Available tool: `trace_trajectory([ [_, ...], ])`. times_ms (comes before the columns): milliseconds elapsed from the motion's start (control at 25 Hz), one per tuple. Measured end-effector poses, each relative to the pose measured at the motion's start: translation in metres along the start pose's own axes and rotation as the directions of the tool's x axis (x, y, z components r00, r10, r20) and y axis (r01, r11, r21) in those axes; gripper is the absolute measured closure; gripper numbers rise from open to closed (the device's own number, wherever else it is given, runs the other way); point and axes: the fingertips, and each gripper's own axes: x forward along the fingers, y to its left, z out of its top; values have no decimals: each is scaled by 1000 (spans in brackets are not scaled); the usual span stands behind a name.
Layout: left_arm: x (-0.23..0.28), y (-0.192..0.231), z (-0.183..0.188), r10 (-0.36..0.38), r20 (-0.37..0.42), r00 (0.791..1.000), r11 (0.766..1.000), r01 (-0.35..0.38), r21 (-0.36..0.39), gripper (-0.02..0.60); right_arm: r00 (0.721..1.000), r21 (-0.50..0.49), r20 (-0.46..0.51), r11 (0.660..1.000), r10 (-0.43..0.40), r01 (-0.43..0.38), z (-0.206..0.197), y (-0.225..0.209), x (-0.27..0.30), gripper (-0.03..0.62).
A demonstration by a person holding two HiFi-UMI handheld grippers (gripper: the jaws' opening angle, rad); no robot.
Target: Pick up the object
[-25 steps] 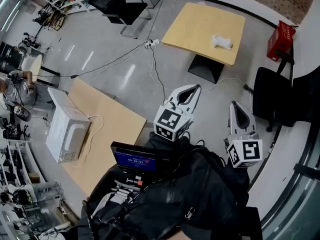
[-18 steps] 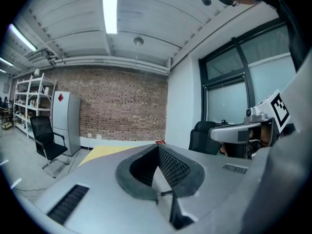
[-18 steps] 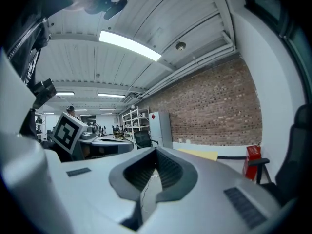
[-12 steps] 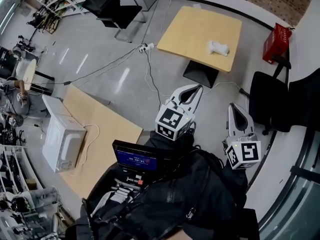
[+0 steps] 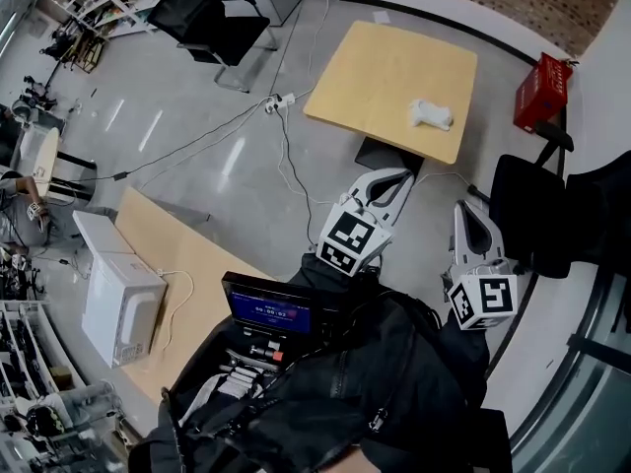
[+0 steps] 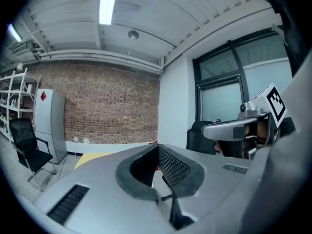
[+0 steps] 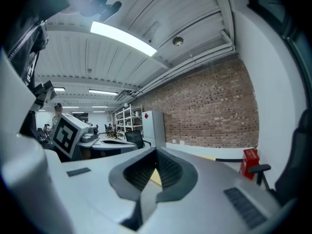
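A small white object (image 5: 431, 114) lies near the right edge of a square yellow table (image 5: 385, 67) ahead of me in the head view. Both grippers are held at chest height, well short of the table and pointing toward it. My left gripper (image 5: 402, 173) is shut with nothing in it; in its own view the tips (image 6: 158, 145) meet against the brick wall. My right gripper (image 5: 463, 205) is shut and empty too, and its tips (image 7: 156, 150) touch. The left gripper view also shows the right gripper (image 6: 234, 129) beside it.
A red box (image 5: 540, 92) stands on the floor right of the table, with a black chair (image 5: 527, 205) nearer me. Cables (image 5: 286, 156) trail across the grey floor. At my left stands a second wooden table (image 5: 187, 264) carrying a white microwave (image 5: 123, 304).
The yellow table and the white object have drifted lower and nearer in the head view as the person steps forward. Both grippers keep their pose and stay shut.
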Motion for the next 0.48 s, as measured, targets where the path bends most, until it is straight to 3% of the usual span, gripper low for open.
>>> trace_trajectory([
  [360, 36, 32, -18, -62, -51, 997, 998, 61, -19, 583, 998, -2, -36, 999, -44, 44, -3, -13, 46, 589],
  [480, 47, 40, -26, -100, -66, 993, 993, 96, -68, 583, 997, -9, -52, 998, -56, 56, -6, -16, 58, 589],
])
